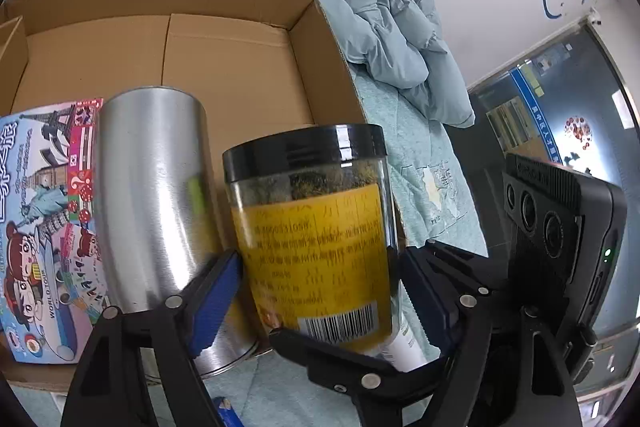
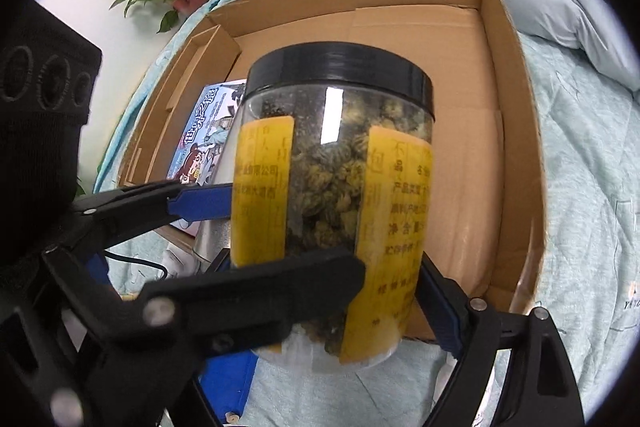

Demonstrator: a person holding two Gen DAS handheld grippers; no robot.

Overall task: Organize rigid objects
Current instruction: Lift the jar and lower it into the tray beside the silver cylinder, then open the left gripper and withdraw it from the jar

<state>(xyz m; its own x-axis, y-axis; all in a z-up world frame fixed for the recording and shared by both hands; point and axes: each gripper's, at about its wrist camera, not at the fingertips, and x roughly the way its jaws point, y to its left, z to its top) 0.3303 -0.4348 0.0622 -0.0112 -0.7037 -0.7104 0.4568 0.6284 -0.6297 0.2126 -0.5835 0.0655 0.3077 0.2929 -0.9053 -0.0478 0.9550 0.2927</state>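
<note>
Now, left wrist view: our left claw straddles the jar, blue finger at its left side; contact on the right is unclear, so we cannot tell if it grips. The steel cup and game box stand in the cardboard box.

Right wrist view: our right claw clamps the jar above the box's near wall. We should lower it upright into the bare corner, clear of the cup.
</note>
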